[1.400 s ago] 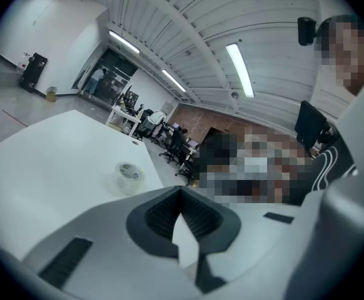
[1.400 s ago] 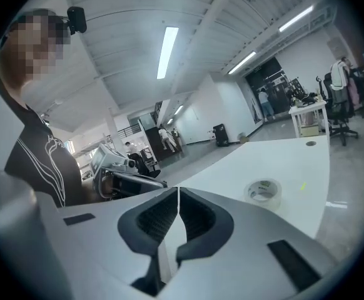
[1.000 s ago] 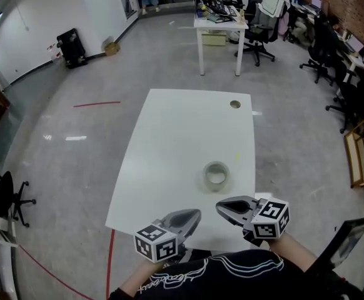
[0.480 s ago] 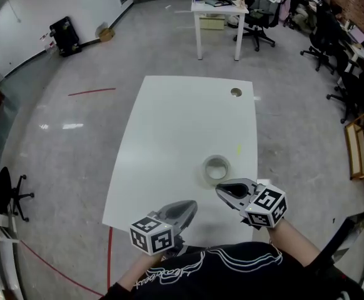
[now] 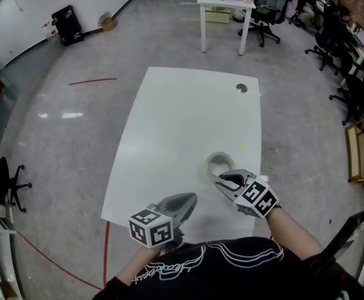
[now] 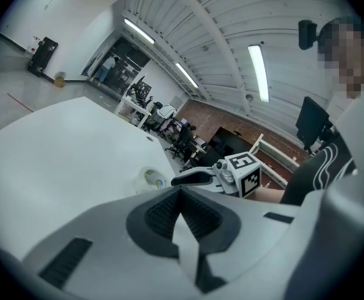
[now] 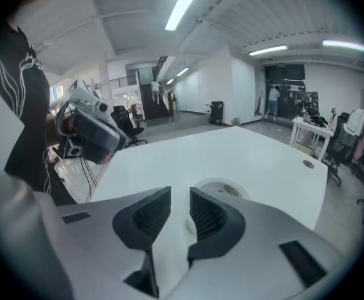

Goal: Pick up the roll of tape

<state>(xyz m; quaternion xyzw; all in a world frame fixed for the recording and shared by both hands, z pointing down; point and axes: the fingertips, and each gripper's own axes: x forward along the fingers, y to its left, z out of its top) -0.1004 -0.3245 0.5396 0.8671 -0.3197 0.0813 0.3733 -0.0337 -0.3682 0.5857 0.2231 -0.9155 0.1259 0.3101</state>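
Right claw just opening, nothing between, tape roll just beyond

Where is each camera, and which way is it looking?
Head view: on the person's head, steeply down at the white table, roll of tape, left gripper and right gripper; arms and shirt show.
Left gripper view: on the left gripper, along its shut jaws across the table; the shirt shows.
Right gripper view: on the right gripper, along jaws that have just been opening, nothing between them, tape just beyond; the shirt shows.
Shared: both gripper views show the tape and the other gripper.
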